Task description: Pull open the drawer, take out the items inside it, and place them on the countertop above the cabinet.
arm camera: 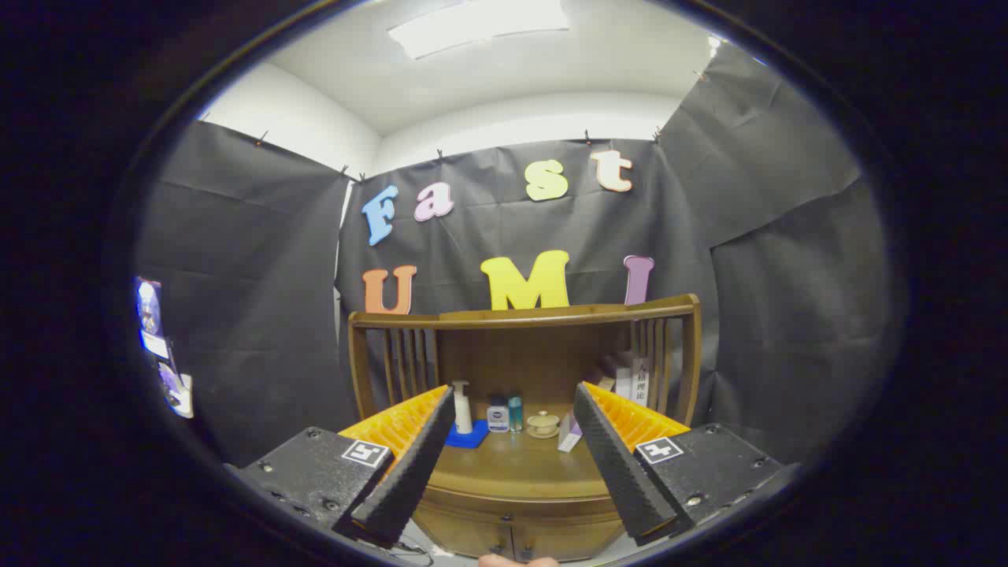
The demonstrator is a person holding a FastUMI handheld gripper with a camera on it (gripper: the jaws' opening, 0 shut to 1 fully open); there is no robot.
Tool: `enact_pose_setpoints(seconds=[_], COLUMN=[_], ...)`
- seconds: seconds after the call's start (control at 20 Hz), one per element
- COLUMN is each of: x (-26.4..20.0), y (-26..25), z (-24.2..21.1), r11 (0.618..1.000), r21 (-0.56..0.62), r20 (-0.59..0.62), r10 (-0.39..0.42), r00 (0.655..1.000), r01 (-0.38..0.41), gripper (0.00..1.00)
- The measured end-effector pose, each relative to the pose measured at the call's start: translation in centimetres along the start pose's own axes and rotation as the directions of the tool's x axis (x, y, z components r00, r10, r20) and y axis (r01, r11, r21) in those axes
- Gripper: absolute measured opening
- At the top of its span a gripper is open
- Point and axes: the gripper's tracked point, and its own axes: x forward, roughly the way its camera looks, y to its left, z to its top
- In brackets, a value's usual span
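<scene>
- The brown wooden cabinet point(516, 504) stands against the black cloth wall, beyond the fingers; its drawer front, with small dark knobs point(506, 520), is closed, so what lies inside cannot be seen.
- The cabinet's rounded wooden countertop point(512, 468) is fenced at the back and both sides by a slatted wooden rail point(524, 316).
- On the countertop's left, a flat blue mat point(470, 438) carries one white pump bottle point(462, 408), upright.
- Just right of the pump bottle stand two small bottles side by side: one clear bottle with a dark cap point(497, 414), then one slim teal bottle point(515, 413).
- Right of the teal bottle sits one cream lidded cup on a saucer point(542, 424).
- Right of the cup, one pale purple box point(568, 435) leans, partly hidden behind the right finger.
- At the countertop's right end, white boxes or books point(630, 379) stand upright against the rail; I cannot count them.
- The hand-held gripper point(514, 461) is released, its fingers spread wide and holding nothing, well short of the cabinet, the countertop showing between them.
</scene>
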Motion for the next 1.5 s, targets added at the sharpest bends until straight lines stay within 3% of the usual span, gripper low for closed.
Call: enact_pose_setpoints(seconds=[0.4,0.85,1.05,1.5], x=[-0.4,0.1,0.9,3.7], y=[0.9,-0.1,-1.7,0.4], z=[1.2,0.1,-2.7,-14.6], r11=[0.999,0.999,1.000,0.999], r21=[-0.002,0.005,0.003,0.036], r20=[0.029,0.029,-0.011,-0.134], r10=[0.046,0.038,0.018,0.031], r00=[0.999,0.999,1.000,0.991], r01=[-0.046,-0.038,-0.018,-0.027], gripper=[0.99,0.99,0.99,0.99])
